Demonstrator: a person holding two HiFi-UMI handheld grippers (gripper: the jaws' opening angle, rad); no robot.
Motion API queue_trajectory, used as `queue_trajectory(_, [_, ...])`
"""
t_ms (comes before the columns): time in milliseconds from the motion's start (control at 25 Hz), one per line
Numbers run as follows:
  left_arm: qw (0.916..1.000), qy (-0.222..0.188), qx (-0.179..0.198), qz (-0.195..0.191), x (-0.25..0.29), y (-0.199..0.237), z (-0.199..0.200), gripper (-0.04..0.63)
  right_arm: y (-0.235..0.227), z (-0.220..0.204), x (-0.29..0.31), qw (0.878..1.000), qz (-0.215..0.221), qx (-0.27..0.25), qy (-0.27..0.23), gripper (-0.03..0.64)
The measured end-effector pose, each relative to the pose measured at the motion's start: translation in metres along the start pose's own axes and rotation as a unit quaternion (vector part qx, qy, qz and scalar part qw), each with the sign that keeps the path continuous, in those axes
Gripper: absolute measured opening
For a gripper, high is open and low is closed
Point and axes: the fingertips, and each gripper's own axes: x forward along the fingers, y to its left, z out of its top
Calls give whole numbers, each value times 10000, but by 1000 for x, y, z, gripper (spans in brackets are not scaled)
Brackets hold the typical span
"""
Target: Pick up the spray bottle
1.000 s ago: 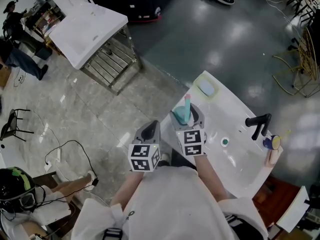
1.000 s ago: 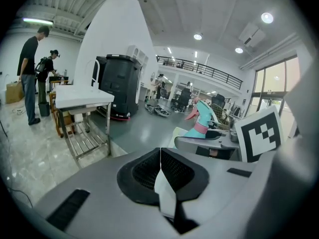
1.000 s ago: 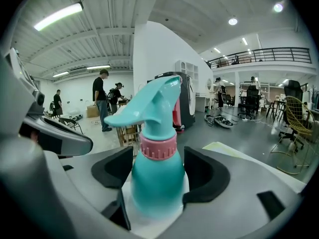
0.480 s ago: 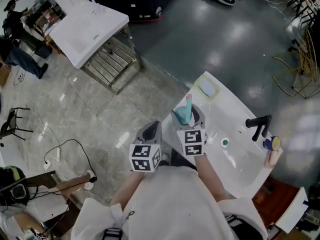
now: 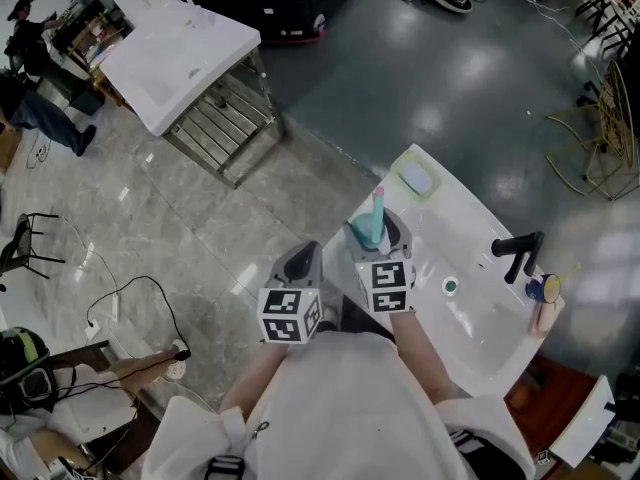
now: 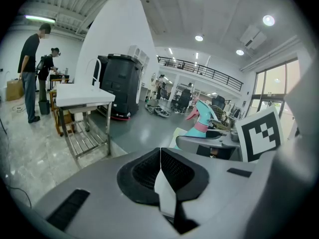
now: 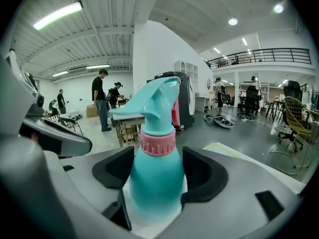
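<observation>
The spray bottle [image 5: 375, 220] is teal with a pink collar and a teal trigger head. It stands upright between the jaws of my right gripper [image 5: 376, 238], which is shut on its body, over the left edge of the white sink [image 5: 470, 318]. In the right gripper view the spray bottle [image 7: 153, 168] fills the middle, with the black pads [image 7: 202, 176] pressed against both of its sides. My left gripper [image 5: 298, 265] is just to the left, over the floor. The left gripper view shows its jaws closed together on nothing, with the spray bottle [image 6: 203, 124] off to the right.
The sink carries a black faucet [image 5: 516, 252], a drain [image 5: 450, 285] and a pale pad [image 5: 413, 178] at its far corner. A second white sink on a metal rack [image 5: 180, 53] stands at the far left. People stand at the left edge [image 5: 30, 88]. Cables [image 5: 120, 308] lie on the floor.
Both grippers and the bottle have barely moved. A person at the lower left of the head view has shifted.
</observation>
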Motion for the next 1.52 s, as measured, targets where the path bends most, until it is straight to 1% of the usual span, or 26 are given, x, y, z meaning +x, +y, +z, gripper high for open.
queue_trajectory(200, [10000,31,-14,-30,0,1,-1,26,-1,3,-4,9999,8,61,-100,322])
queue_trajectory(360, [10000,15,-4,-55,0,0,-3,27,-3,11,-12,9998,-64,55,-196,322])
queue_trajectory(560, [9999,-24,47,-130,-2,-5,-1,26,-9,18,-25,9989,-129,342,-281,322])
queue_trajectory(640, [9998,-46,66,-162,-3,-7,0,26,-10,24,-32,9987,-181,334,-350,322])
queue_trajectory(1160, [9985,-312,217,-406,-11,-25,11,27,-22,66,-83,9934,-603,185,-955,322])
queue_trajectory(1520, [9956,-710,282,-536,-22,-41,30,26,-25,80,-111,9896,-770,87,-1210,322])
